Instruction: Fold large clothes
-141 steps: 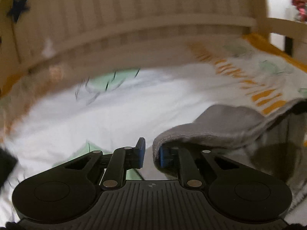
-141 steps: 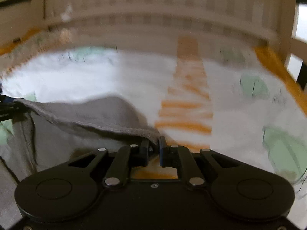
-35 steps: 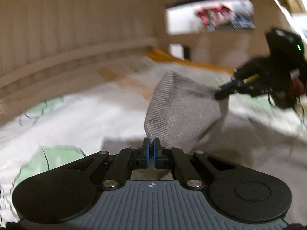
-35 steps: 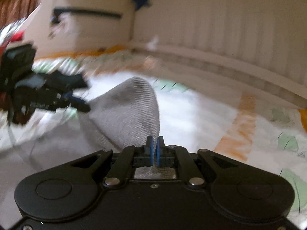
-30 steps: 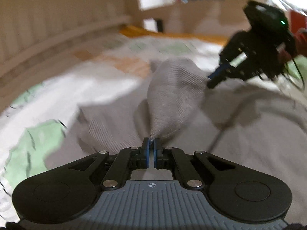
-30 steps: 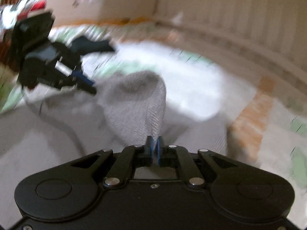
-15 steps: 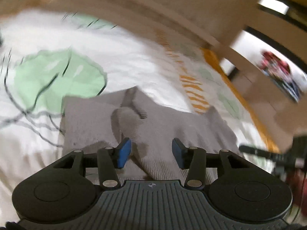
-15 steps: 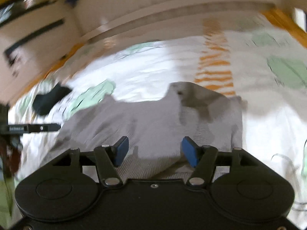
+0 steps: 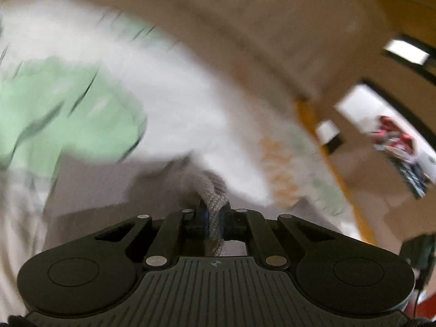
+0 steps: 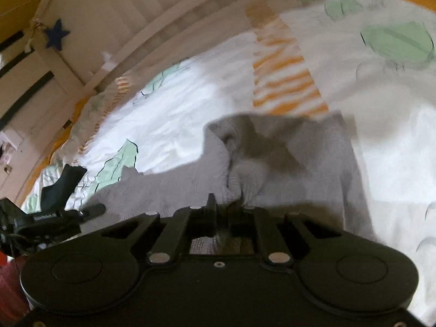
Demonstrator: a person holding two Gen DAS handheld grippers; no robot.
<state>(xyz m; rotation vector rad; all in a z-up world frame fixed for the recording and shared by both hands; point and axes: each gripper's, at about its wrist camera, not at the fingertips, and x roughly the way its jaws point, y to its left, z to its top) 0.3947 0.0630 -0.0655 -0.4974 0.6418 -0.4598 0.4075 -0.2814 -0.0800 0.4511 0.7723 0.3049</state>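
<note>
We judge the grey garment [image 10: 286, 158] soft and limp: left hand-held gripper [image 9: 214, 215] clenched on a bunched edge at lower centre, right hand-held gripper [image 10: 226, 207] closing on another fold.

I see the garment [image 10: 299, 160] as grey knit cloth, matt, with a coarse ribbed weave where it bunches at my left gripper [image 9: 214, 215]; the bed sheet [image 10: 174, 125] is smooth, slightly creased white cloth, printed in green and orange; my right gripper [image 10: 224, 212] is matt black plastic with bright metal rivets; the left one's housing is ridged; the headboard [image 10: 152, 8] looks like painted, grooved wood.
</note>
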